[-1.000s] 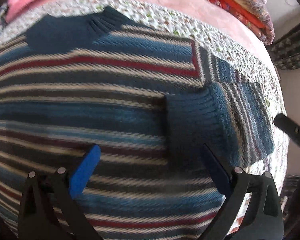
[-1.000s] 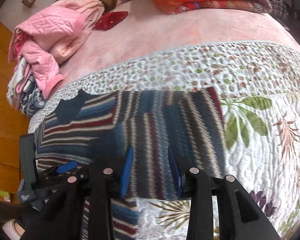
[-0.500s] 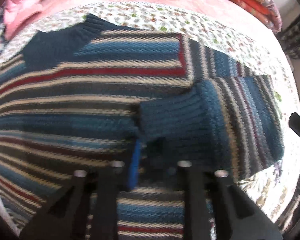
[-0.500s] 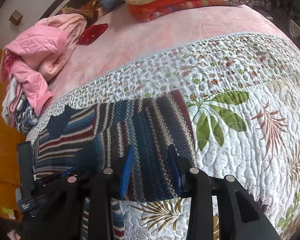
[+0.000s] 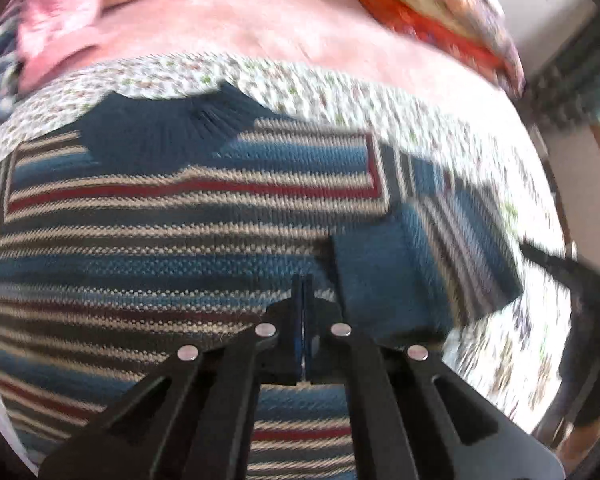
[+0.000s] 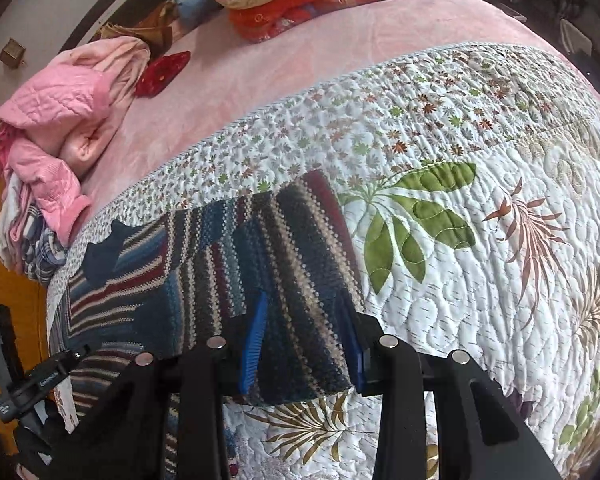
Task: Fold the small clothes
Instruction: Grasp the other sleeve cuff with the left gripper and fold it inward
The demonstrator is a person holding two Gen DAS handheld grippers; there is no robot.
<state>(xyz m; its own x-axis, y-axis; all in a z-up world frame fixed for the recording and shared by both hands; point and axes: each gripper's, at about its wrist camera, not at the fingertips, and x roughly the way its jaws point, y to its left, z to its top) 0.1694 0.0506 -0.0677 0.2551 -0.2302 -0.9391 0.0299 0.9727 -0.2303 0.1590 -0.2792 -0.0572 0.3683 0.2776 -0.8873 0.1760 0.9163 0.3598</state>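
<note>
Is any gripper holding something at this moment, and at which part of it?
Nothing is visibly held. The left gripper is shut above the striped sweater with nothing between its fingers. The right gripper is open, its fingers straddling the folded sleeve.

Bright daylight, one view smeared by motion

The left wrist view is blurred, worst at its right edge, with glare on the pink blanket [image 5: 228,20]; the right wrist view is sharp. Both bulge fisheye-style, with dark corners.
</note>
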